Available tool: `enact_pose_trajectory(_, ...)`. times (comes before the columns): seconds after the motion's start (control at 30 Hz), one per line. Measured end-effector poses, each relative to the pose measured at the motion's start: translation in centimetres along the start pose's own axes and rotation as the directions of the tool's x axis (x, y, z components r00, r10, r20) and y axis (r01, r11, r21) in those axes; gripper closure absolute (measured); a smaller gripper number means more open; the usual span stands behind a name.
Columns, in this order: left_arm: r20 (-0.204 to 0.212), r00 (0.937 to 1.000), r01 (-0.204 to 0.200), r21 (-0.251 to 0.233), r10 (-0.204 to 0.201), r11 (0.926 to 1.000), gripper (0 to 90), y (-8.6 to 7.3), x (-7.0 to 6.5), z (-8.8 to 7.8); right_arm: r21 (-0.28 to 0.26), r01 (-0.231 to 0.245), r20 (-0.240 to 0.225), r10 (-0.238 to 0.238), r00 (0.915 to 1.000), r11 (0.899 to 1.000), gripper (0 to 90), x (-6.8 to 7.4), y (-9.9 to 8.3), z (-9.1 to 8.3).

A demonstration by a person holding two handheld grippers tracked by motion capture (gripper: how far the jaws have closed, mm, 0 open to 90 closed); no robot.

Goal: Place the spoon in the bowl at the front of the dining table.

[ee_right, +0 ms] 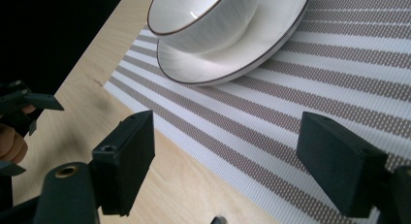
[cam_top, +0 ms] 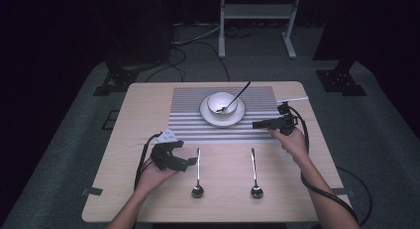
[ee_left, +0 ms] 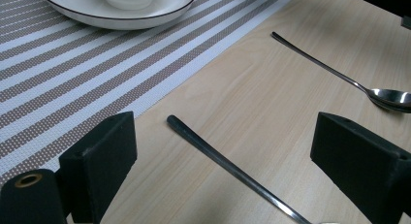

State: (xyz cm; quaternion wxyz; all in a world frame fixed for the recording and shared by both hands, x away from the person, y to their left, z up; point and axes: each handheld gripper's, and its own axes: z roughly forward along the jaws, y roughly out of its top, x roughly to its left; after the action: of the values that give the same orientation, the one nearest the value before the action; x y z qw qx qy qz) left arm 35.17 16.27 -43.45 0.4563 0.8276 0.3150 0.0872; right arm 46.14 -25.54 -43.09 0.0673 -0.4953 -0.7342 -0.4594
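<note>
Hovering with jaws spread wide, the left gripper [cam_top: 190,162] is straddling 1 spoon [ee_left: 228,166] on the wooden table [cam_top: 143,110]. The right gripper [cam_top: 257,124], also wide apart, is pointing toward the bowl [ee_right: 203,15] on the striped placemat [ee_right: 339,59].

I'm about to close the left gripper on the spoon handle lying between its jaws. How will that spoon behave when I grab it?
The spoon looks like thin polished metal: probably stiff but slippery between the open jaws of the left gripper. Lying flat on the table, the slim handle may be hard to get under. Its heavier-looking bowl end would likely droop.
</note>
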Motion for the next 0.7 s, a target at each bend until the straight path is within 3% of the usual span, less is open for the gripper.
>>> enact_pose_trajectory(0.7,-0.001,1.0,0.003,-0.01,-0.003,0.9999,8.4,0.0,0.1,-0.2,0.011,0.012,-0.035,-0.011,0.9993,1.0,19.3,0.9,-3.6,-1.3)
